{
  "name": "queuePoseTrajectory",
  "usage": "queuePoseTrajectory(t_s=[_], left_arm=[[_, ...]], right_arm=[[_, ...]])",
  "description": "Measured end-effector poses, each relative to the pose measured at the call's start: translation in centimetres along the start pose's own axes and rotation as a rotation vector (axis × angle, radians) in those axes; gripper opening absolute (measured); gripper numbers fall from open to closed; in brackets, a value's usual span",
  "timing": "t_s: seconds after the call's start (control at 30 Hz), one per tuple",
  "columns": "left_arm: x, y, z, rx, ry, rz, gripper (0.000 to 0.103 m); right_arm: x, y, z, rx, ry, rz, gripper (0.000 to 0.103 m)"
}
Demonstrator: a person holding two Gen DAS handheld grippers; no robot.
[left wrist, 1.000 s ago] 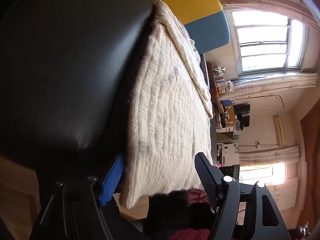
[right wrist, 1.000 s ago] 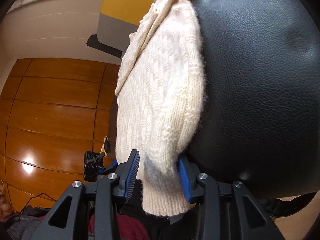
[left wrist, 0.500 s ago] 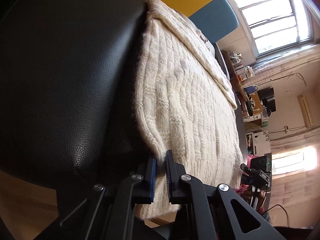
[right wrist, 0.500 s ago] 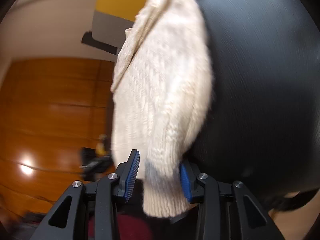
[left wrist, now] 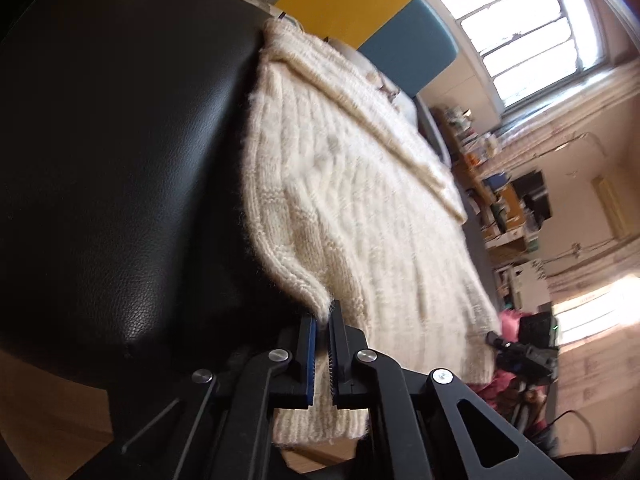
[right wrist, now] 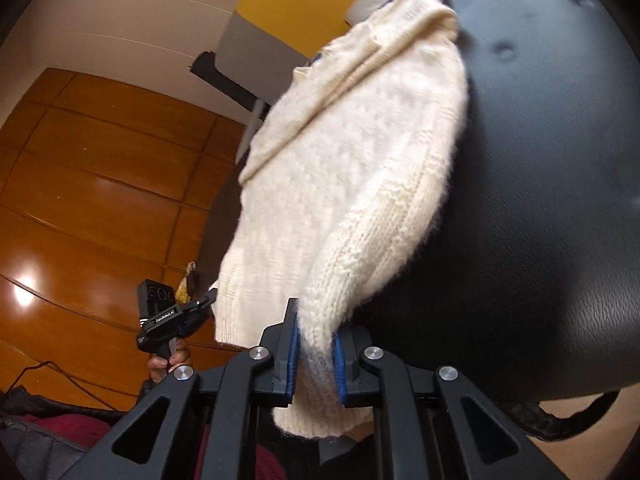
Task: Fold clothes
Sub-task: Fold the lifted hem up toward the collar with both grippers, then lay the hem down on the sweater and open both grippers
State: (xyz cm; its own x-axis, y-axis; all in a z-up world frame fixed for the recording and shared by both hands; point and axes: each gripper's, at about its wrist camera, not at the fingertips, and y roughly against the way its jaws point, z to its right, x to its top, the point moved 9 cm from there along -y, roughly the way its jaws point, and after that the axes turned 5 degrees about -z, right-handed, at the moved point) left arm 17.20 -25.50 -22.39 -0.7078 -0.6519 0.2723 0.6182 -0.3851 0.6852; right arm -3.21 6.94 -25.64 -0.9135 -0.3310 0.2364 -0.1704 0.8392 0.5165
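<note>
Jaws closing on sweater (right wrist: 352,184), hem seemingly hidden

Your left view takes hard daylight from the window (left wrist: 520,28) at one o'clock, blown white. Your right view has glare on the wood panelling (right wrist: 24,294) at nine o'clock; edges bend and darken.

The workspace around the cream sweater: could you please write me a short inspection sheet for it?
Surface: black leather cushion, sweater draped over its edge.
Job's things: cream cable-knit sweater, lower hem hanging free.
Clutter: nothing seen on the cushion.
Tongs: left tongs shut on the hem; right tongs closing, pads pressing the other corner.
Cables: black cable on the floor.
Surroundings: orange wooden floor, bright window, cluttered shelves.
</note>
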Motion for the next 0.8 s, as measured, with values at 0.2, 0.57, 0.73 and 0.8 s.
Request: queuePoseTrajectory(t_s=[0.2,0.57,0.73,0.8], left_arm=[[3.5,2.6,2.5,-0.172,0.047,0.091,0.005],[12.7,3.2,6.7,-0.288,0.035,0.192,0.005],[18.3,3.1,8.8,-0.296,0.004,0.227,0.005],[20.5,2.9,9.5,-0.298,-0.010,0.239,0.005]], right_arm=[[2.7,0.7,-1.7,0.114,-0.004,0.069,0.013],[11.5,1.5,-5.8,0.243,0.032,0.191,0.013],[17.9,1.8,-6.3,0.263,0.049,0.242,0.013],[21.0,1.5,-5.8,0.253,0.039,0.261,0.013]])
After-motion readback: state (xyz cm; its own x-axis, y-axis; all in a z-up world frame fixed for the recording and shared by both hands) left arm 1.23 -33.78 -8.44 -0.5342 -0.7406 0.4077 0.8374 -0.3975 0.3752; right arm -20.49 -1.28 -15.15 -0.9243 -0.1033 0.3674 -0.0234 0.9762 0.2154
